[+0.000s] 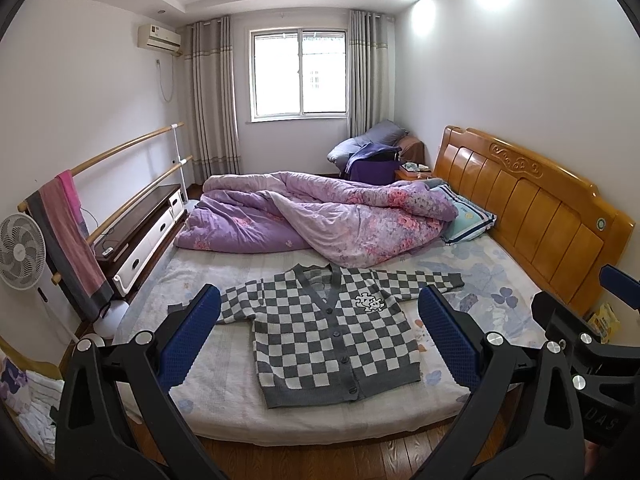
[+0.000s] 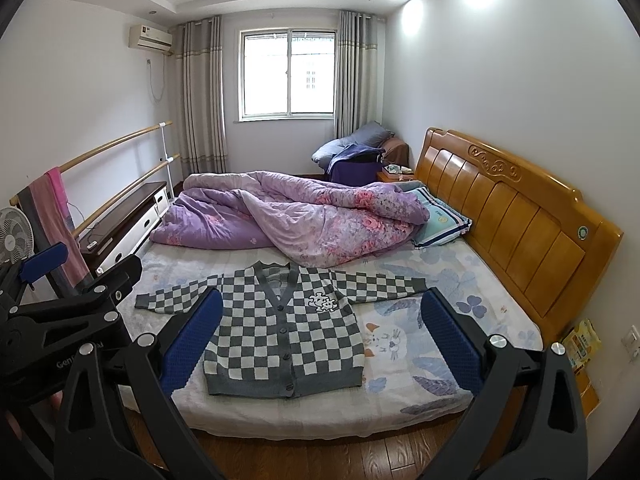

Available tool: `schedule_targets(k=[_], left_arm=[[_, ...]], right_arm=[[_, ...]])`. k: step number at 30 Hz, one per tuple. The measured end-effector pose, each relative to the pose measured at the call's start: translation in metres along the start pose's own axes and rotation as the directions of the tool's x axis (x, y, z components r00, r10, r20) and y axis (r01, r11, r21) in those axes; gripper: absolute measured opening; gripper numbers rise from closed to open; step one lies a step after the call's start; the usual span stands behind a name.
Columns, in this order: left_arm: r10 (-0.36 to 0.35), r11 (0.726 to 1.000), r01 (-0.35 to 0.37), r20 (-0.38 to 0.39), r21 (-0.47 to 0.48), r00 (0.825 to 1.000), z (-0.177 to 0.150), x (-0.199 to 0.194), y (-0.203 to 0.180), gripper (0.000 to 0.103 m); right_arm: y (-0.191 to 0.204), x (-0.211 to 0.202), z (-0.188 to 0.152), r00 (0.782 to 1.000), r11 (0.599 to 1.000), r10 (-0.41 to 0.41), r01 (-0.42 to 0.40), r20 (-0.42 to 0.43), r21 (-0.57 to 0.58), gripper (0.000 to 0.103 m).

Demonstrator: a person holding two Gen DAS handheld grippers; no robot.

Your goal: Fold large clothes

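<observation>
1. In the left wrist view we see the left hand-held gripper at the bottom of the frame, its two blue-padded fingers spread wide and holding nothing.
2. In the right wrist view we see the right hand-held gripper, likewise at the bottom of the frame, blue pads spread wide and empty.
3. Each gripper appears in the other's view: the right one at the lower right edge of the left wrist view, the left one at the lower left edge of the right wrist view.
4. The cardigan, grey and white in a checkerboard pattern, lies flat on the bed in the lower centre of both frames. We note that it is buttoned, front side up, sleeves stretched out to either side, collar toward the top of the frame and hem near the bed's lower edge. A white patch sits on its chest.
5. Neither gripper touches the cardigan; in each view it shows between the two fingers.
6. A rumpled purple floral quilt fills the middle of the frame just above the collar.
7. A pillow lies to the quilt's right, against the wooden headboard along the right of the frame.
8. A fan stands at the left edge.
</observation>
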State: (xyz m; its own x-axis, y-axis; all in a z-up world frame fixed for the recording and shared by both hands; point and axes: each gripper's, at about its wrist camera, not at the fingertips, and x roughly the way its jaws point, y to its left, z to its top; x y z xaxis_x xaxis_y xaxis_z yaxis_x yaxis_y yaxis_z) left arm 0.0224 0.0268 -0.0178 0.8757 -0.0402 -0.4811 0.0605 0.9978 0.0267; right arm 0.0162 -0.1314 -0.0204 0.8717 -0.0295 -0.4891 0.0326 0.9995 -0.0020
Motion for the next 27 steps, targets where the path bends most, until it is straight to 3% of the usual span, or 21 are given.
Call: schedule_targets(k=[7, 15, 24, 27], left_arm=[[-0.01, 1.0, 0.01, -0.054, -0.009, 0.998, -0.004, 0.028, 0.021, 0.098], [0.007, 1.0, -0.009, -0.126, -0.018, 0.992, -0.004, 0.086, 0.042, 0.098], [0.068, 0.995, -0.082, -0.198, -0.062, 0.978, 0.015, 0.195, 0.061, 0.098], [0.106, 0.99, -0.124, -0.232, -0.063, 0.967, 0.027, 0.242, 0.06, 0.098]], right_arm=[[0.02, 0.029, -0.005, 0.998, 1.0, -0.003, 0.002, -0.058, -0.008, 0.096], [0.04, 0.085, -0.001, 0.992, 0.999, 0.012, -0.016, -0.127, -0.03, 0.096], [0.052, 0.197, 0.023, 0.978, 0.992, 0.083, -0.1, -0.191, -0.079, 0.096], [0.047, 0.253, 0.039, 0.966, 0.985, 0.11, -0.137, -0.232, -0.103, 0.096]])
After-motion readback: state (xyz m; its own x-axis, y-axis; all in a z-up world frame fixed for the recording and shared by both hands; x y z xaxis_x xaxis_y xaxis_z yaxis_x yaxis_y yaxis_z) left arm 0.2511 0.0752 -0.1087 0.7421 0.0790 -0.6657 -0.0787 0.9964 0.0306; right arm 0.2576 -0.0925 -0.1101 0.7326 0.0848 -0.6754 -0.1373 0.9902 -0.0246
